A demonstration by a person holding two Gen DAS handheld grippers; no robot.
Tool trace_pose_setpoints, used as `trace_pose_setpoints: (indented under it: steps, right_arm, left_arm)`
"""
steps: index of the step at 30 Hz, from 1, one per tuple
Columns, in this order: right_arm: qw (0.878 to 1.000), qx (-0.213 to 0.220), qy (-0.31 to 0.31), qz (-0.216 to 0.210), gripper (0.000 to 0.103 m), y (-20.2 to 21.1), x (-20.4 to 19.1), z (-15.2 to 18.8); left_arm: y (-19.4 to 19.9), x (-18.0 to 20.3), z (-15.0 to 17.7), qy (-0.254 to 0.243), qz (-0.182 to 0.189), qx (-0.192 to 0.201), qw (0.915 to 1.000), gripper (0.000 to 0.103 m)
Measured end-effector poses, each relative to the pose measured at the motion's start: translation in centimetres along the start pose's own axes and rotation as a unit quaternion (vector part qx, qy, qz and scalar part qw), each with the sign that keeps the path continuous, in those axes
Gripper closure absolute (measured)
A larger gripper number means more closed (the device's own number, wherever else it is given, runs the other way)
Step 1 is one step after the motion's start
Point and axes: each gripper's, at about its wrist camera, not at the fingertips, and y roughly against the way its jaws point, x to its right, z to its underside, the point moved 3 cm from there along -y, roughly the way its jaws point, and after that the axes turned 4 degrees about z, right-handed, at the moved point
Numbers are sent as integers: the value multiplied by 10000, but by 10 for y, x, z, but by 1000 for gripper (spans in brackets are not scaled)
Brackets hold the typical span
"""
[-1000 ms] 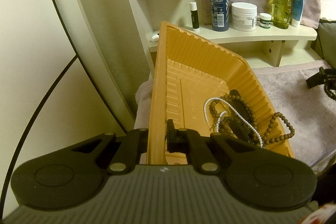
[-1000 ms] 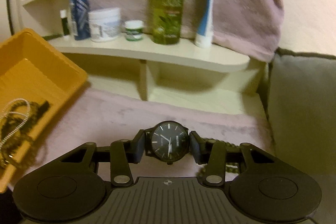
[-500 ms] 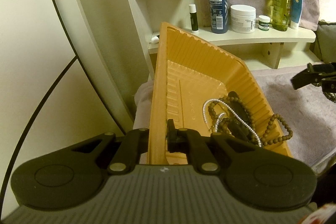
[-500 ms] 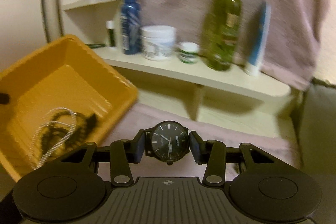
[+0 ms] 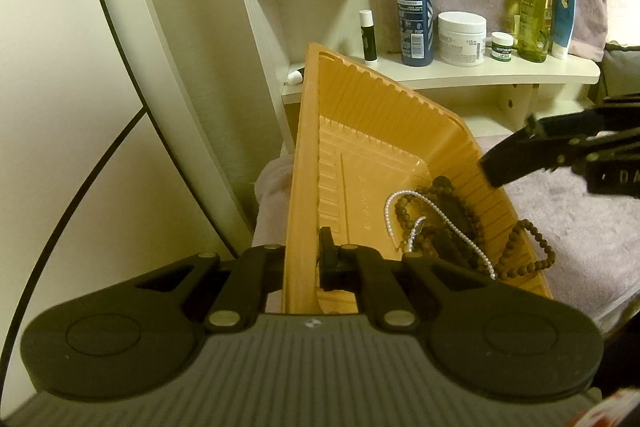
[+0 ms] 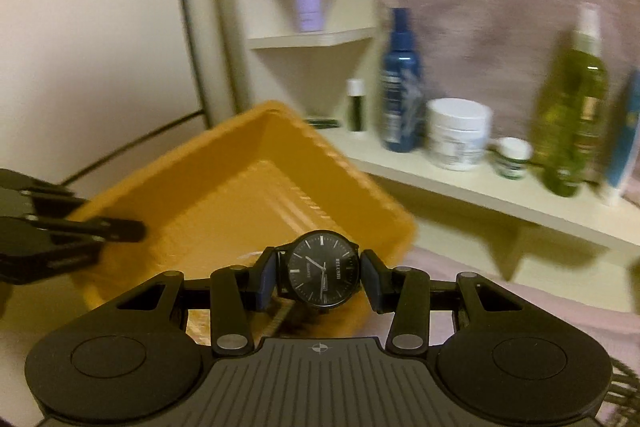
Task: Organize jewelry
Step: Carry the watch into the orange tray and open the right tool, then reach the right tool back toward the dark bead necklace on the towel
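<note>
Since a second ago our right gripper (image 6: 319,277) has swung across from the pink cloth and now hangs at the tray's right rim, entering the left wrist view at 3 o'clock; our left gripper (image 5: 302,259) has not budged. The right fingers stand partly open and clamp a black wristwatch (image 6: 323,274) by the sides of its round case, its smooth dark dial facing the camera with the printed name running up and down; the strap's long axis points away from us and down, mostly hidden behind the case. The left fingers are pinched nearly shut on the near left wall of the orange tray (image 5: 384,147), a thin, glossy moulded plastic dish with ribbed walls, held tilted so its right side drops low. In its low corner at 5 o'clock lie a string of small white pearls (image 5: 436,215) and matte brown round beads (image 5: 528,251), one loop of which hangs over the right rim. The cloth (image 5: 580,223) under the tray is fuzzy and pale pink. Behind, at 1 o'clock, a cream shelf (image 5: 480,75) carries smooth bottles and jars.
</note>
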Motion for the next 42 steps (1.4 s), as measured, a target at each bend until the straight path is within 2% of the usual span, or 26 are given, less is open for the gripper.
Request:
trace_pose_setpoints:
  steps: [12,18,22,25,28,31,35,39,42]
  right_arm:
    - [9938,-385,-177,-1026,58,-23,-37,7]
    - [9878,-898,-231,-1251,58,-38,-43,23]
    - [9854,-1037,-409,-1290,56,-39,-38,29]
    - [9858,-939,-573,-1271,44,-35,-30,27]
    - [9881,-763,-650,-1168,43,-27,-23,23]
    - [9925,-592,-687,-826,43,-14,-8,20]
    - [9935,-788,-770,-298,43,-5,16,34]
    - [9867,-1025,-1246,-175,43,-3,40,57]
    - [9841,-1048,-1422,-168,44,-2,50,66]
  left_arm:
    - [1,0,0,-1,-2,5,10000,97]
    - [1,0,0,2,1,3,10000,97]
    - [1,1,0,4,-1,5,10000,97]
    - [1,1,0,-1,4,4,10000,96]
    - [1,1,-1,1,11,8,10000,96]
    - [1,1,-2,4,15,11,10000,96]
    - [0,1,-2,3,16,16,10000,96]
    - [0,1,-2,8,15,16,10000,96]
    - [1,1,-1,4,15,16,10000,96]
